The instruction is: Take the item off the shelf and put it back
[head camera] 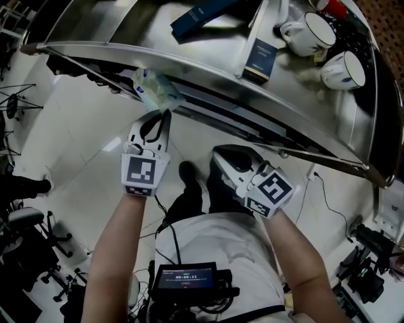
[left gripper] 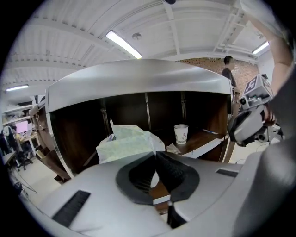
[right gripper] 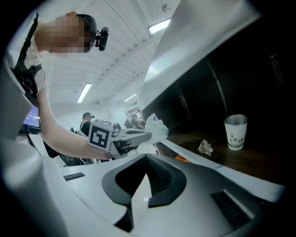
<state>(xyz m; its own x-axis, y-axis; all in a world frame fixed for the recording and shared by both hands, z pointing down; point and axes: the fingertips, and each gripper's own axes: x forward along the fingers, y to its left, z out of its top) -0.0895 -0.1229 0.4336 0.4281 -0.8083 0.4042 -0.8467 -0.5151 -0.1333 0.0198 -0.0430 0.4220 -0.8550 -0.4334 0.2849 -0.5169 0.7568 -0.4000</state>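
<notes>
A pale green soft pack (head camera: 156,91) hangs just below the front edge of the steel shelf unit (head camera: 297,135), pinched at its near end by my left gripper (head camera: 158,115), which is shut on it. In the left gripper view the pack (left gripper: 126,142) juts up past the jaw tips of the left gripper (left gripper: 155,155), in front of the dark lower shelf bay. My right gripper (head camera: 222,156) hovers to the right, lower, shut with nothing in it. In the right gripper view the right gripper (right gripper: 146,160) points at the lower shelf, with the pack (right gripper: 156,128) off to the left.
The top shelf carries two dark blue boxes (head camera: 201,17) (head camera: 260,58) and two white cups (head camera: 314,31) (head camera: 344,69). On the lower shelf stand a paper cup (left gripper: 181,134) and a crumpled paper scrap (right gripper: 205,147). Office chairs (head camera: 28,243) and cables lie on the floor.
</notes>
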